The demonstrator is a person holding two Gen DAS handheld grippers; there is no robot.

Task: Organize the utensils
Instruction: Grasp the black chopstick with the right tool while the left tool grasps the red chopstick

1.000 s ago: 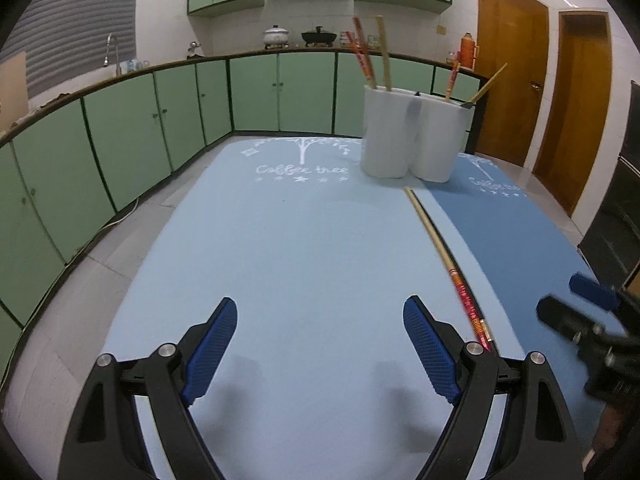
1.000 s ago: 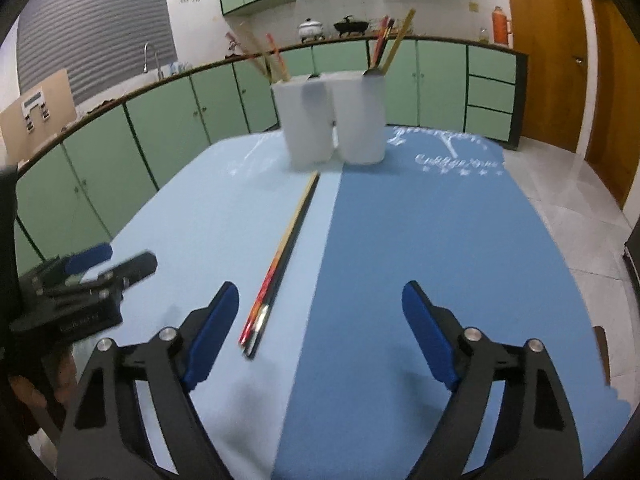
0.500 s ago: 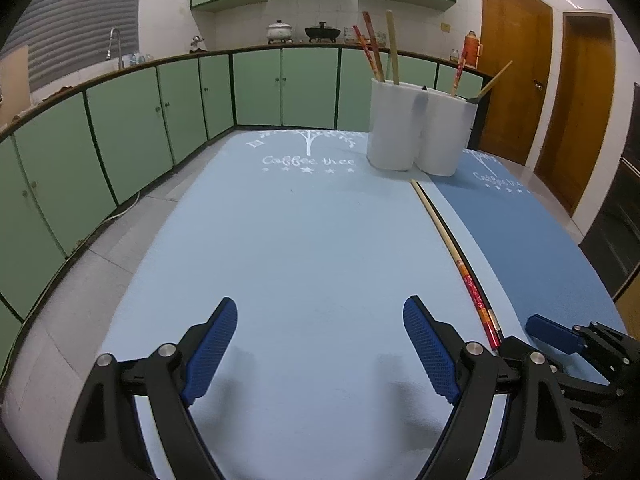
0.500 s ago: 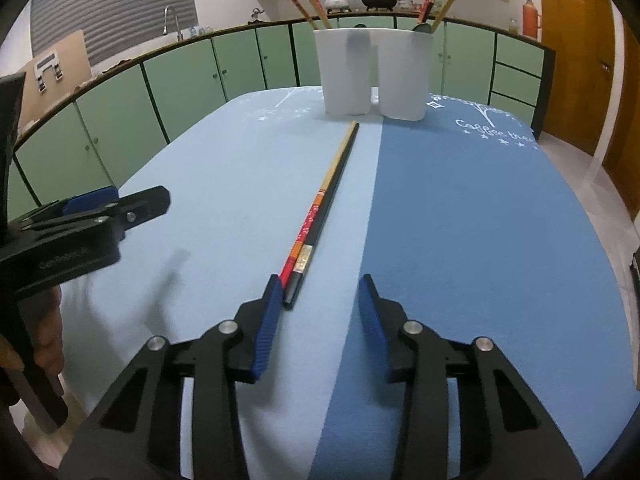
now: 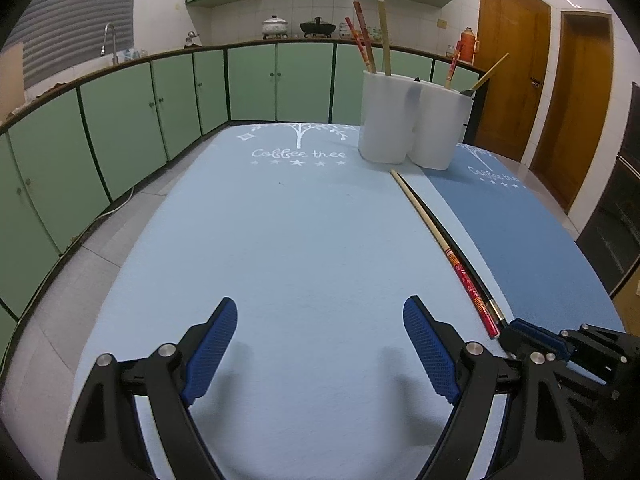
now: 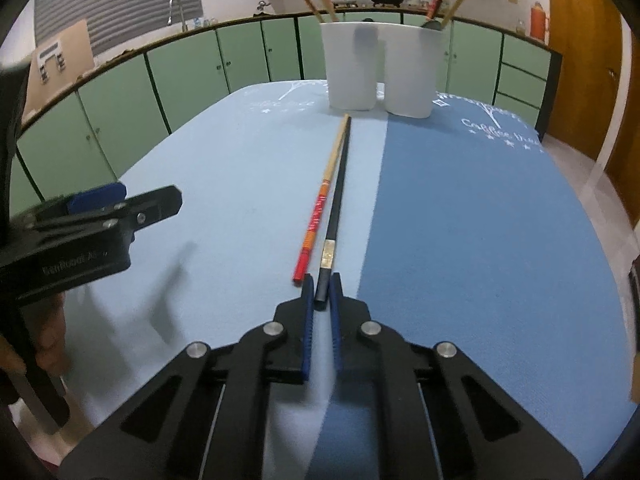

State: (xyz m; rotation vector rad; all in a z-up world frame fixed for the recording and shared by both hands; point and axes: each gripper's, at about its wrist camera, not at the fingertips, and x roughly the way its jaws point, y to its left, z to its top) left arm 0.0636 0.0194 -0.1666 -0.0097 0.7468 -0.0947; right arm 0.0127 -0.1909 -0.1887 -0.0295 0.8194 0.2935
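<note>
Two chopsticks lie side by side on the blue mat, pointing at two white holders. The black chopstick point(image 6: 336, 208) has its near end between the pads of my right gripper point(image 6: 320, 286), which is shut on it. The red-and-wood chopstick point(image 6: 318, 216) lies just left of it, free. Both show in the left wrist view, red point(image 5: 460, 268) and black point(image 5: 478, 280). The left holder point(image 6: 350, 66) and right holder point(image 6: 410, 70) hold several chopsticks. My left gripper point(image 5: 320, 340) is open and empty over the light-blue mat, left of the chopsticks.
The table carries a light-blue mat point(image 5: 280, 240) and a darker blue mat point(image 6: 480, 220) meeting along the chopsticks. Green cabinets point(image 5: 120, 120) ring the room beyond the table's edges. Wooden doors point(image 5: 512, 60) stand at the right.
My right gripper has moved in toward the near ends of the chopsticks and closed from wide open onto the black chopstick. The left gripper has stayed open, nearly still.
</note>
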